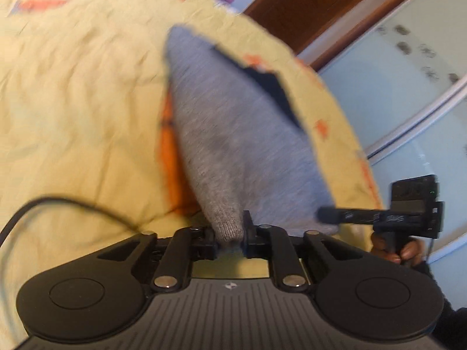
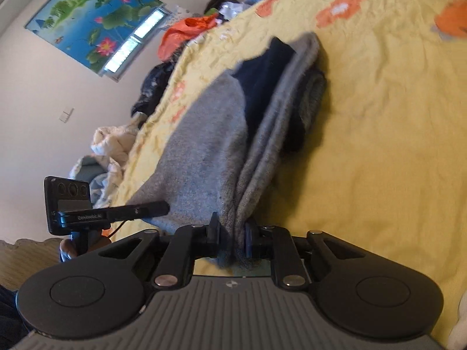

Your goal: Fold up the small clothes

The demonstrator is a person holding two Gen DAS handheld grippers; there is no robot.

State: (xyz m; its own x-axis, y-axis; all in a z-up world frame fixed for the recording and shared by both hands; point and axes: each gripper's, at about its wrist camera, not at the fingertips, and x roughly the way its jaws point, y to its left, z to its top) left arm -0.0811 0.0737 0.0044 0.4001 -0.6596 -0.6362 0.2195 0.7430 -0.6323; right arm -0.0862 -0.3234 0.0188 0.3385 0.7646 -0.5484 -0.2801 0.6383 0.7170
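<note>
A small grey knit garment [image 1: 233, 134] with a dark navy inner part [image 1: 274, 90] is lifted off the yellow flowered bed sheet [image 1: 73, 87]. My left gripper [image 1: 230, 234] is shut on one bunched grey corner. In the right wrist view the same garment [image 2: 204, 151] hangs folded lengthwise, navy lining [image 2: 262, 73] showing, its far end resting on the sheet [image 2: 379, 116]. My right gripper [image 2: 233, 234] is shut on the gathered grey edge. Each gripper shows in the other's view: the right gripper [image 1: 324, 214] at the cloth's side, the left gripper [image 2: 163, 205] likewise.
A wooden door [image 1: 306, 3] and frosted glass wardrobe panels [image 1: 394, 87] stand past the bed's edge. Loose clothes, among them an orange piece [image 2: 181, 35], are piled at the bed's far side, with a white crumpled blanket [image 2: 108, 145] below. A lotus poster [image 2: 93, 20] hangs on the wall.
</note>
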